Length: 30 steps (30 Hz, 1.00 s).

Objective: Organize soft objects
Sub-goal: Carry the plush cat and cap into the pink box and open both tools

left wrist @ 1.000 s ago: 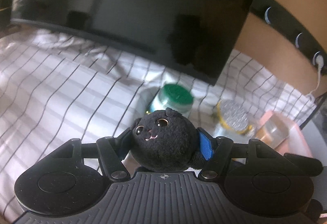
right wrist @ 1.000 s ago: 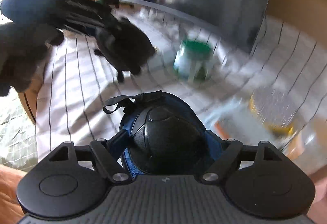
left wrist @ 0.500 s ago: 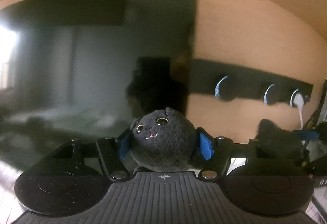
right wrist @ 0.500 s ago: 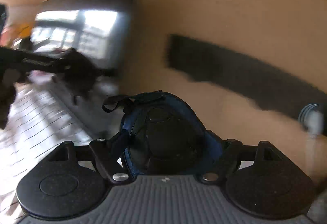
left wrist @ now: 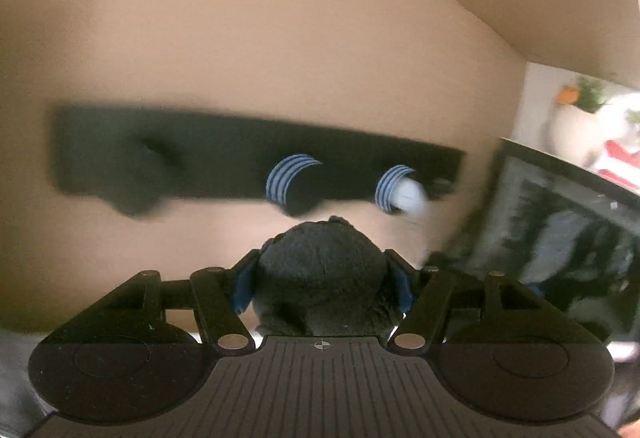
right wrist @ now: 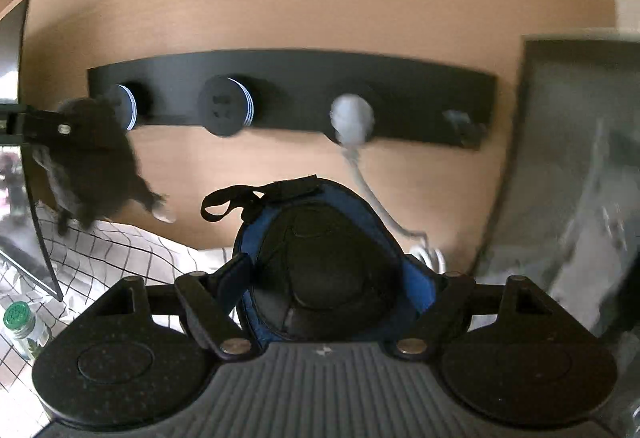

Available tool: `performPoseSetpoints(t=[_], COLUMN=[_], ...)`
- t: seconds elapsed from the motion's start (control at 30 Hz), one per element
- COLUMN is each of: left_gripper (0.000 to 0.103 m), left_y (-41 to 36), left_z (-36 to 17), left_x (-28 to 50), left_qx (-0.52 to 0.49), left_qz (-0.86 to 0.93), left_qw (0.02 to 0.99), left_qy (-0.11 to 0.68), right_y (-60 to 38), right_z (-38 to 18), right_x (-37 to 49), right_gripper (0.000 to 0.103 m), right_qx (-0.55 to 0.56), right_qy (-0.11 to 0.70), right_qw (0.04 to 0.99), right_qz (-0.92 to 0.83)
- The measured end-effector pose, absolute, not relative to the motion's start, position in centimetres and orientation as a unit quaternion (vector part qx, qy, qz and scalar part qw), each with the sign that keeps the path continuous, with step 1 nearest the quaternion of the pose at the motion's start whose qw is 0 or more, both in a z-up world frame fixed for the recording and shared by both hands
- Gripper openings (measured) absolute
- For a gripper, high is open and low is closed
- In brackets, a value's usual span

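Observation:
My left gripper (left wrist: 322, 278) is shut on a round black plush toy (left wrist: 324, 282), whose face is turned out of sight in the left wrist view. The same plush toy (right wrist: 94, 166) hangs at the left of the right wrist view, held up in front of the wooden wall, its small legs dangling. My right gripper (right wrist: 332, 274) is shut on a black and blue padded pouch (right wrist: 324, 262) with a black strap loop at its top left. Both grippers are raised toward a black rail (right wrist: 288, 94) on the wall.
The black rail (left wrist: 248, 158) carries round knobs with blue-white rims and a white plug (right wrist: 350, 118) with a cable hanging down. A checked cloth (right wrist: 112, 258) covers the table below. A green-lidded jar (right wrist: 18, 322) stands at the lower left. A grey panel (right wrist: 576, 166) rises at right.
Both grippers have risen from the checked table and swung right, past the dark screen, to face the wall rail. The plush has rolled so its face no longer shows.

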<state>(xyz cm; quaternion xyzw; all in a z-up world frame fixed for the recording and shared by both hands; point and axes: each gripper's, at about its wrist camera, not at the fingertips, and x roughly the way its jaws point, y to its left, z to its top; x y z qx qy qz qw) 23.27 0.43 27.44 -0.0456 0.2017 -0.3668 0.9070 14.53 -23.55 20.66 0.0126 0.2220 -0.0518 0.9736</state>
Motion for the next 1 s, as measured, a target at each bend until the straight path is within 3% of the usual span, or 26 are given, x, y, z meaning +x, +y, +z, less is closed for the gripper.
performPoseSetpoints(t=[0.33, 0.43, 0.6, 0.73, 1.0], left_gripper=[0.07, 0.069, 0.069, 0.069, 0.069], left_y=[-8.3, -9.4, -10.5, -11.9, -6.5], left_z=[19.7, 18.2, 16.5, 14.8, 15.3], left_x=[25.9, 26.6, 26.5, 25.3, 20.7], left_qx=[-0.055, -0.044, -0.062, -0.003, -0.01], left_qz=[-0.391, -0.387, -0.392, -0.393, -0.395], left_qw=[0.86, 0.855, 0.851, 0.848, 0.859], left_qy=[0.324, 0.342, 0.344, 0.356, 0.325], right_y=[-24.0, -23.6, -22.9, -22.9, -21.5], right_z=[14.5, 12.6, 10.3, 9.3, 8.0], right_x=[14.9, 14.9, 12.1, 8.9, 6.2], right_gripper=[0.081, 0.089, 0.093, 0.093, 0.094], right_qx=[0.035, 0.021, -0.002, 0.002, 0.023], right_qy=[0.266, 0.279, 0.285, 0.296, 0.321], right_qw=[0.962, 0.959, 0.956, 0.953, 0.945], right_qz=[-0.052, -0.049, -0.064, -0.068, -0.05])
